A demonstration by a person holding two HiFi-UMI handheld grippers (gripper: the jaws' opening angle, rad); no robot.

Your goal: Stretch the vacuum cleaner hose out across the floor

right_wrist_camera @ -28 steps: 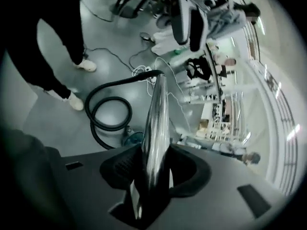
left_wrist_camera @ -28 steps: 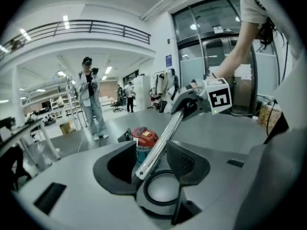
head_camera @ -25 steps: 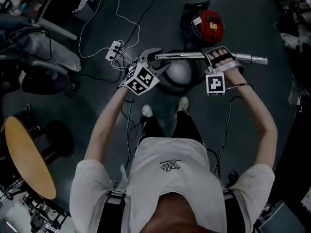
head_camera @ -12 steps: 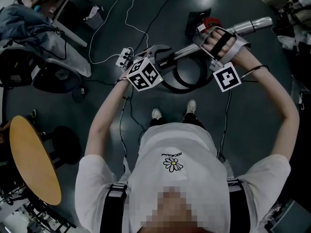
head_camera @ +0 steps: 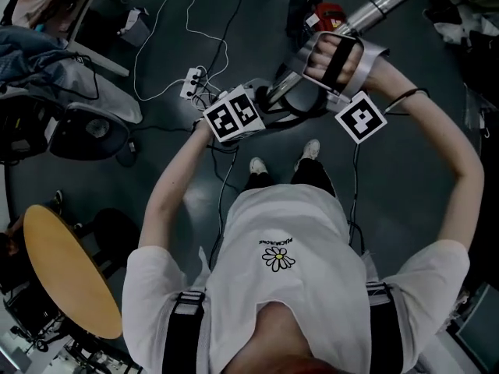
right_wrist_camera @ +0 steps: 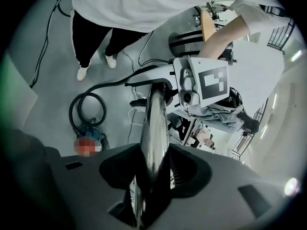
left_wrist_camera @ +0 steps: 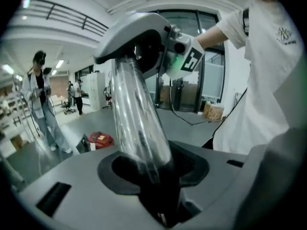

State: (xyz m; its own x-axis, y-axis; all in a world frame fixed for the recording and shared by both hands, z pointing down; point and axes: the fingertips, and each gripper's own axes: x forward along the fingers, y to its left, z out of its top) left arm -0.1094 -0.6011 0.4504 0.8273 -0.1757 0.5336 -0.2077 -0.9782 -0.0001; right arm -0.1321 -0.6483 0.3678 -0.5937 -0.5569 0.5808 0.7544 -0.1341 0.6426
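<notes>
Progress is early. I have both tongs clamped on the wand (head_camera: 374,8): left gripper (left_wrist_camera: 156,171), jaws just closed further, at its near end, right gripper (right_wrist_camera: 152,169) farther along. The hose (right_wrist_camera: 71,111) lies looped on the floor by the vacuum cleaner (head_camera: 323,14); I judge stretching remains.

Vacuum cleaner (head_camera: 327,14) on floor (head_camera: 156,154) beyond wand (head_camera: 376,6), power strip (head_camera: 191,80) farther left.

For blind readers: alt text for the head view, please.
From above: a person holds a metal tube slanted over a dark floor in the right gripper and the left gripper, whose fingers have just been closing on it.
</notes>
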